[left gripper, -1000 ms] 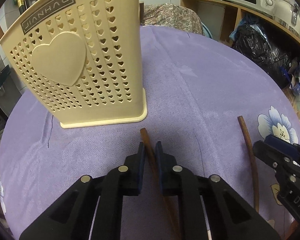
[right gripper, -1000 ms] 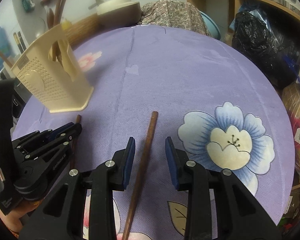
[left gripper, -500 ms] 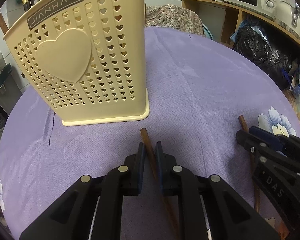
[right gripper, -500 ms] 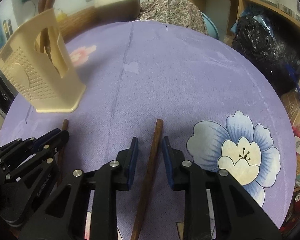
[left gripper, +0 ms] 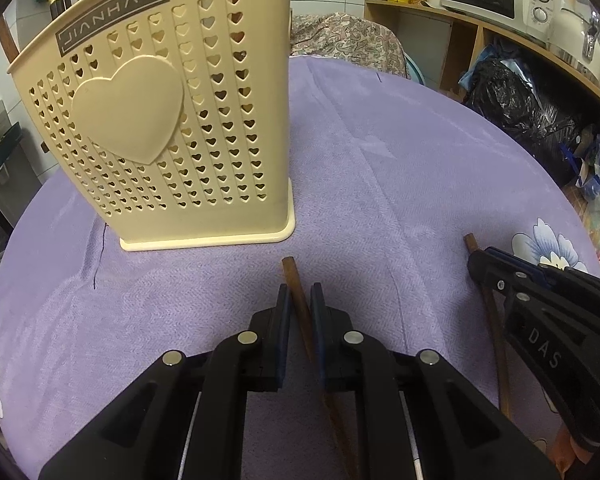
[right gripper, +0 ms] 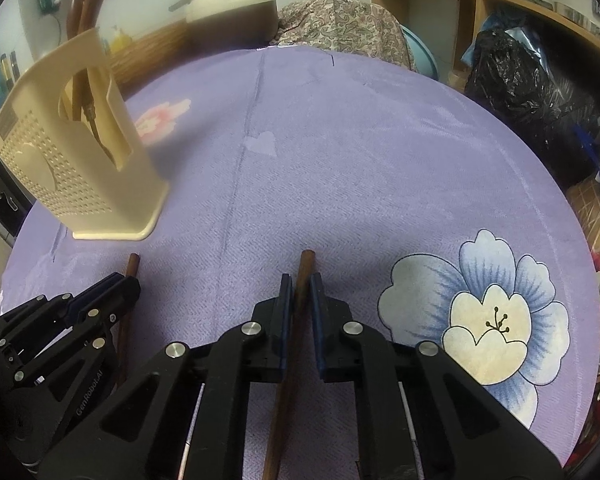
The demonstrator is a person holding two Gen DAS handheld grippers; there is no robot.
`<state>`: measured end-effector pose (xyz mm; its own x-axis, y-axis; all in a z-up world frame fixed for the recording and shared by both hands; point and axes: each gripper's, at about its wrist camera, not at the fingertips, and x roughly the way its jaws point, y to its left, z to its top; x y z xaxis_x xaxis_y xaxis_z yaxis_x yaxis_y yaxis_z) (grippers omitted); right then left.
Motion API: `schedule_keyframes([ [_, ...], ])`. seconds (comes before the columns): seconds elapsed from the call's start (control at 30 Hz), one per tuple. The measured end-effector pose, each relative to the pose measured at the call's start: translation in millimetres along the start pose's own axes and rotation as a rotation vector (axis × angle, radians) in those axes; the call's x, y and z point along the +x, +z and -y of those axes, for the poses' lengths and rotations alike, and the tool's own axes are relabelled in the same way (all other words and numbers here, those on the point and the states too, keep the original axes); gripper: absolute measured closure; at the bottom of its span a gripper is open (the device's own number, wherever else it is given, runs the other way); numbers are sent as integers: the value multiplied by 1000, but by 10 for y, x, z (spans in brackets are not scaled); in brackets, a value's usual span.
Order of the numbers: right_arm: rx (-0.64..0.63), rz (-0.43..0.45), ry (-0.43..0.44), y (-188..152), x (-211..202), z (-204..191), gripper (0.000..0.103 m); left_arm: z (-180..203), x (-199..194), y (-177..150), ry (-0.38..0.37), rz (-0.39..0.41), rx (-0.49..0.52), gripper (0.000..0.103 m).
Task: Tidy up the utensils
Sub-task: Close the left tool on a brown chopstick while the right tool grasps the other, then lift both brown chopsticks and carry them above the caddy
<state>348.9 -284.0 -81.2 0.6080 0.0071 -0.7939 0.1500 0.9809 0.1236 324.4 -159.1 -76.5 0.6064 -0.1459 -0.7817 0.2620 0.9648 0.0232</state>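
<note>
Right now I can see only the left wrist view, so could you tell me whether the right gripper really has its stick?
Observer: Yes. The right gripper has just been closing, and its pads now press on the right stick just behind its tip.
Operator: Thank you. Is anything in the holder already?
Observer: Yes, brown handles stand in the holder and show through its open side.
Operator: And what lies behind the holder?
Observer: A pink flower printed on the cloth shows there.
</note>
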Motion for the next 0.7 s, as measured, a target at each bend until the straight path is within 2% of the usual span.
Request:
schedule_keyframes([
  [0.17,47,12,97,19,-41,73,93,-44,-30,2,-34,6,-19,92],
  [0.33,44,79,192,28,-365,29,94,-176,-328,28,-75,70,-50,93],
  [0.43,35,137,265,37,-685,-19,94,-305,-657,54,-104,140,-71,93],
  [0.57,-4,231,358,22,-1220,-94,94,-508,-1261,46,-130,272,-85,94],
  [0.7,-53,316,407,-4,-1693,-153,94,-686,-1807,-20,-138,391,-96,94],
])
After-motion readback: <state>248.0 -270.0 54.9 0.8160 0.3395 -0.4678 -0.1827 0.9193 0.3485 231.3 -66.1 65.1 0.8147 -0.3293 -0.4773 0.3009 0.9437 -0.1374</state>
